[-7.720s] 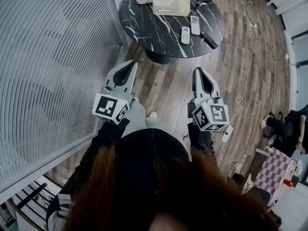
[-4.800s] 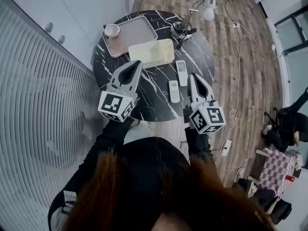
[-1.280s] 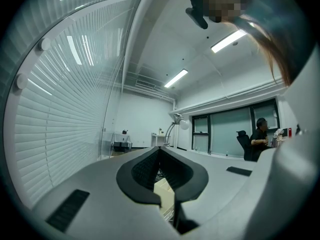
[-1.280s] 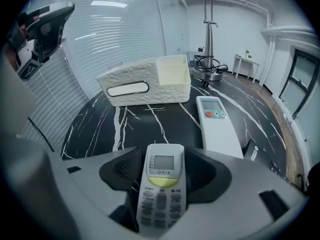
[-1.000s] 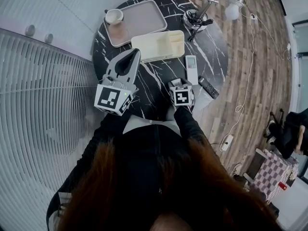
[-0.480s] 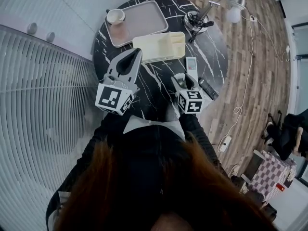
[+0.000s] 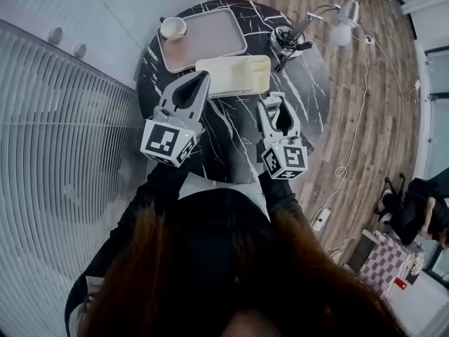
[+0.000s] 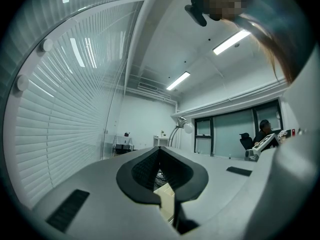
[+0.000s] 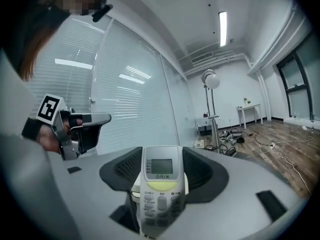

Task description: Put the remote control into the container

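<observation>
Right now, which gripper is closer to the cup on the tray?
Left. The left gripper points toward the cup; the right gripper, gripping the remote control, is farther right.

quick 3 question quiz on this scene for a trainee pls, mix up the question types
1. True or false: the right gripper is shut on the white remote control.
2. Where is the cream container? A) on the floor. B) on the black marble table, beyond both grippers. C) between the left gripper's jaws.
3. Fill in the blank: the jaws of the left gripper are ______, with nothing held between them.

Key: 1 true; 2 B; 3 together
</observation>
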The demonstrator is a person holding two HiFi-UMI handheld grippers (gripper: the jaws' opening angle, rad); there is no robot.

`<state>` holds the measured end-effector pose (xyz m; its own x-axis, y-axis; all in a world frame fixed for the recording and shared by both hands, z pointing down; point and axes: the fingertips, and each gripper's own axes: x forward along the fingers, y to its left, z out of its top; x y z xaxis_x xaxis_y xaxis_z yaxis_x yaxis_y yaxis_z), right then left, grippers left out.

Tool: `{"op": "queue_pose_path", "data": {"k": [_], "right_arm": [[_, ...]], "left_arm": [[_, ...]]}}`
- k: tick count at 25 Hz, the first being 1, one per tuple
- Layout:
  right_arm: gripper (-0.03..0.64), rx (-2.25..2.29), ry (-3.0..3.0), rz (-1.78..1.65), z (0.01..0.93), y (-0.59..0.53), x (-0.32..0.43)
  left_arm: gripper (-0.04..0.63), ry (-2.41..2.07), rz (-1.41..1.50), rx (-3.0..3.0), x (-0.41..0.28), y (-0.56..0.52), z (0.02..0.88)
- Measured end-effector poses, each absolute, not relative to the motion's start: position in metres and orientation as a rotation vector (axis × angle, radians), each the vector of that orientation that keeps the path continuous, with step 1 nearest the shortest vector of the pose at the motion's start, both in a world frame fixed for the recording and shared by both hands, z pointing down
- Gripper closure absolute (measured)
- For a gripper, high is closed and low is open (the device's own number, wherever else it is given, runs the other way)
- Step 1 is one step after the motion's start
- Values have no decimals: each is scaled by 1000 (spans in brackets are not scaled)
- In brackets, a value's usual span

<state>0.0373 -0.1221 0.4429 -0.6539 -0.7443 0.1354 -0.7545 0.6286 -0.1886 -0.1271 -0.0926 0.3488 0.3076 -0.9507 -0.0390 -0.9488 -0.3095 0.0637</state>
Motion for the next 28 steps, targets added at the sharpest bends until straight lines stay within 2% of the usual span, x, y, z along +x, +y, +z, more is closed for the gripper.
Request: {"op": "queue_pose_path", "data": {"k": [14,28], "right_arm": [[365,1296,-2936,283,400,-203,19],[365,1300,-2953,382,426,-300,-12]], "left_arm": [[597,-1903,-93,2467,-123,-122,351],[597,-1998,-79,2375,-125,-155,364]]}}
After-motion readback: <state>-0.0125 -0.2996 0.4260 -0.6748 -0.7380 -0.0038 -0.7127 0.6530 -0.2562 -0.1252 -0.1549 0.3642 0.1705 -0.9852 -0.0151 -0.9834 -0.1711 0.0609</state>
